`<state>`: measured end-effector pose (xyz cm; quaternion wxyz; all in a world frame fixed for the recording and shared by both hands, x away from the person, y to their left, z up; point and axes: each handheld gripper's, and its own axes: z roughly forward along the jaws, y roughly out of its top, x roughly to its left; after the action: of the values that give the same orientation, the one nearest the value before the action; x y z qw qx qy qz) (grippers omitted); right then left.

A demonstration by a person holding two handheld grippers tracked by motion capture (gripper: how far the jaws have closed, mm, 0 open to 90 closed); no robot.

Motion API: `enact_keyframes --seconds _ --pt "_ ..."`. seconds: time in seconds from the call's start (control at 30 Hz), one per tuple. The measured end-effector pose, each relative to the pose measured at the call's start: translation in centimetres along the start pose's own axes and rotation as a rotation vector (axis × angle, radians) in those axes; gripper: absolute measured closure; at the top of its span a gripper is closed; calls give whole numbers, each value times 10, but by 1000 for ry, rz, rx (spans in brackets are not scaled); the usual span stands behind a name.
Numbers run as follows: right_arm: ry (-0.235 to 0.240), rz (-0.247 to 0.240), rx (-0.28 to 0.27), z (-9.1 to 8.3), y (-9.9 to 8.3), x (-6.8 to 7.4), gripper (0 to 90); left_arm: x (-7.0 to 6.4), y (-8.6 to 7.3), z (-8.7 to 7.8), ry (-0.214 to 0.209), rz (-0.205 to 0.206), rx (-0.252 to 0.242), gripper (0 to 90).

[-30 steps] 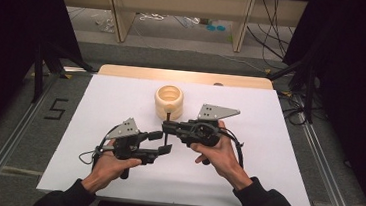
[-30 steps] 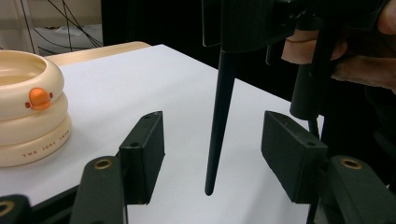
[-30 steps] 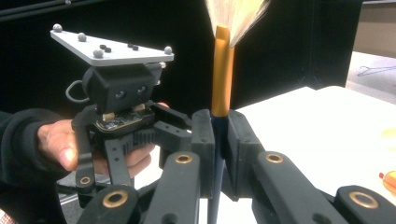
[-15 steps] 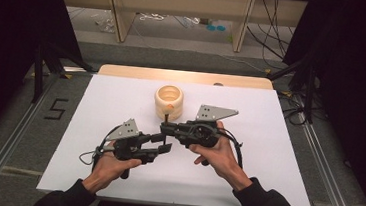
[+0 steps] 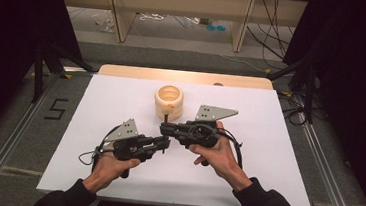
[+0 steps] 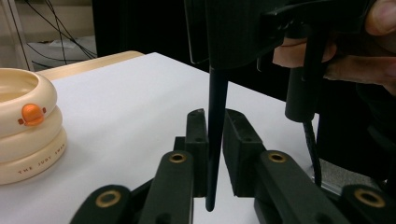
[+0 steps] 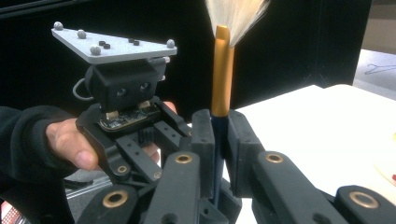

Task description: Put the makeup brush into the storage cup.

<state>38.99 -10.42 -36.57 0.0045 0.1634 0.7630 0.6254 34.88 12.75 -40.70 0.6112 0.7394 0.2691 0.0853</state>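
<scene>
1. A person at a white table holds two black grippers nose to nose near the middle of the sheet, toward the near edge.

2. The right gripper has its jaws clamped on a brush: dark handle between the pads, gold collar just above them, pale bristles fanning out at the top.

3. The brush's long axis stands upright, bristles up, and its thin dark handle hangs down past the right gripper's jaws.

4. The left gripper sits just below and beside, its jaws a narrow gap apart on either side of that handle. Whether the pads already press it I cannot tell; they look to be just off it.

5. The coming move, by my reading, is a handover: the left jaws need only close on the vertical handle while the right lets go.

6. A cream stack of rings with an orange mark stands just beyond the grippers, toward the far edge, untouched.
</scene>
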Motion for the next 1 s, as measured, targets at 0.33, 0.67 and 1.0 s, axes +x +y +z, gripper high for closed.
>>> enact_keyframes --seconds 0.33,0.67,1.0 --pt "-6 31 -6 0 0 -1 716 1 0 0 17 16 -8 841" --pt "-139 11 -21 -13 5 -1 396 9 0 -4 80 9 -16 841" --pt "-362 -85 23 -41 -3 0 212 17 0 -7 139 -7 -30 840"
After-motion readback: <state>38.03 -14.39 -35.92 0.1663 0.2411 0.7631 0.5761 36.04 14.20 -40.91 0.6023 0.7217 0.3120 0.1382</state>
